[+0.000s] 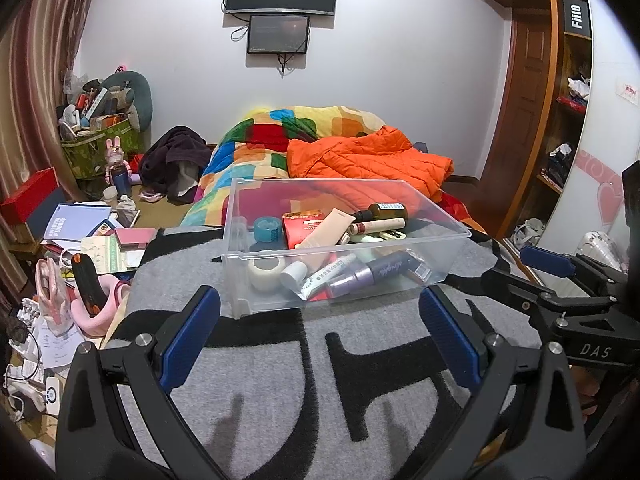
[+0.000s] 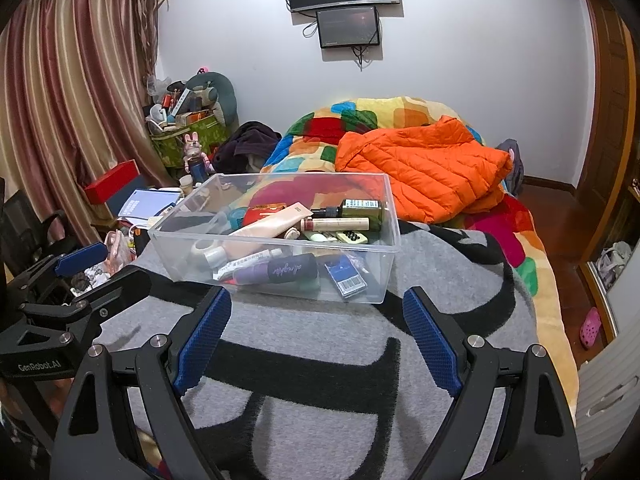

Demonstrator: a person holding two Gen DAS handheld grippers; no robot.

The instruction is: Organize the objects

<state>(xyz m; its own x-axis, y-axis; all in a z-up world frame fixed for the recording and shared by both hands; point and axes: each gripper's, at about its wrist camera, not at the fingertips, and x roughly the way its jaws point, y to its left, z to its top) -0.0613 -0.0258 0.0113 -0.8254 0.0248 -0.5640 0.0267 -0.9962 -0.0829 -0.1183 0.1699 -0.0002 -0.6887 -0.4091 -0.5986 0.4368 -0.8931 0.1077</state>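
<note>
On grey woolly blanket: clear rectangular plastic bin.

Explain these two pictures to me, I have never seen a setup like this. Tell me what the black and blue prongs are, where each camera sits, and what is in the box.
There is no robot: a person holds one two-finger claw in each hand, with a camera on each looking forward along its fingers. One picture is from the left claw, the other from the right claw. Both are open and hold nothing. Ahead, on a grey and black blanket, stands a clear plastic bin of toiletries: a beige tube, a dark green bottle, a purple spray bottle, a white tape roll. An orange jacket lies behind.
</note>
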